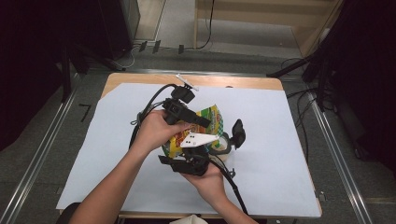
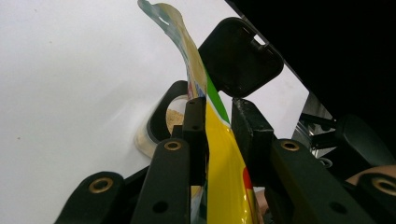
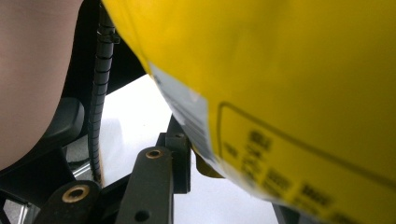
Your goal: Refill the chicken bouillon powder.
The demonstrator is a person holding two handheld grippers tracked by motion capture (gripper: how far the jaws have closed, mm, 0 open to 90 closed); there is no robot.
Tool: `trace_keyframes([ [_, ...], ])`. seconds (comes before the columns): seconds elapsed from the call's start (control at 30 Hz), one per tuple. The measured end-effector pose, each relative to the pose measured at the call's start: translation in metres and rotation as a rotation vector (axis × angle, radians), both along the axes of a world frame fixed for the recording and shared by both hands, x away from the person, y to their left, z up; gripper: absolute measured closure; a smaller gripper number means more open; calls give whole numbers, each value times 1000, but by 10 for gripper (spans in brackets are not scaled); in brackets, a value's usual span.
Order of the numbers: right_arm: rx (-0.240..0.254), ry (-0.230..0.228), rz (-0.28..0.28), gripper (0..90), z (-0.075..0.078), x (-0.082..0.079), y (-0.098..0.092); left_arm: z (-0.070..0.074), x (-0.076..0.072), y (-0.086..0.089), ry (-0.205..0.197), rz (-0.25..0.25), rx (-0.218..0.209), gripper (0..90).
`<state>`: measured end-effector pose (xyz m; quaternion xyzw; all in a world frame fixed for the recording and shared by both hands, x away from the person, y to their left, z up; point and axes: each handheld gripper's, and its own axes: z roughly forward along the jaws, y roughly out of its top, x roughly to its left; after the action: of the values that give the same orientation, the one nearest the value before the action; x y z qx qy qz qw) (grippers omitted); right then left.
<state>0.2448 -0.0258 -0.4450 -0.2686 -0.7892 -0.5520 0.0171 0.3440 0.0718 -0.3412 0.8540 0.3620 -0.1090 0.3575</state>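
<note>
Grippers pinching yellow bag point(image 1: 212, 122) over open jar point(image 1: 219, 145).
Left gripper point(image 2: 218, 116) clamps bag's top edge; right gripper point(image 1: 198, 161) grips at 6 o'clock; bag soft, slippery, light.

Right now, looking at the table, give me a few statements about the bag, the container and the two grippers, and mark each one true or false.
1. The left gripper has its jaws on the yellow snack bag. True.
2. The container has its black flip lid shut. False: the lid stands open.
3. The bag is tilted over the container. True.
4. The table is covered with a green cloth. False: a white sheet covers it.
5. The right gripper lies on the table. False: a hand holds it against the bag.
</note>
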Motion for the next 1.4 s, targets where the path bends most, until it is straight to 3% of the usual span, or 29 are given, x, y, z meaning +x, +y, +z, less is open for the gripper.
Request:
trace_keyframes([
  [0.67,17,21,-32,686,-3,-1,-8,-2,1,-15,0,-34,20,761],
  [1.4,23,19,-14,687,-1,-2,-3,1,-1,-9,-3,-19,18,753],
])
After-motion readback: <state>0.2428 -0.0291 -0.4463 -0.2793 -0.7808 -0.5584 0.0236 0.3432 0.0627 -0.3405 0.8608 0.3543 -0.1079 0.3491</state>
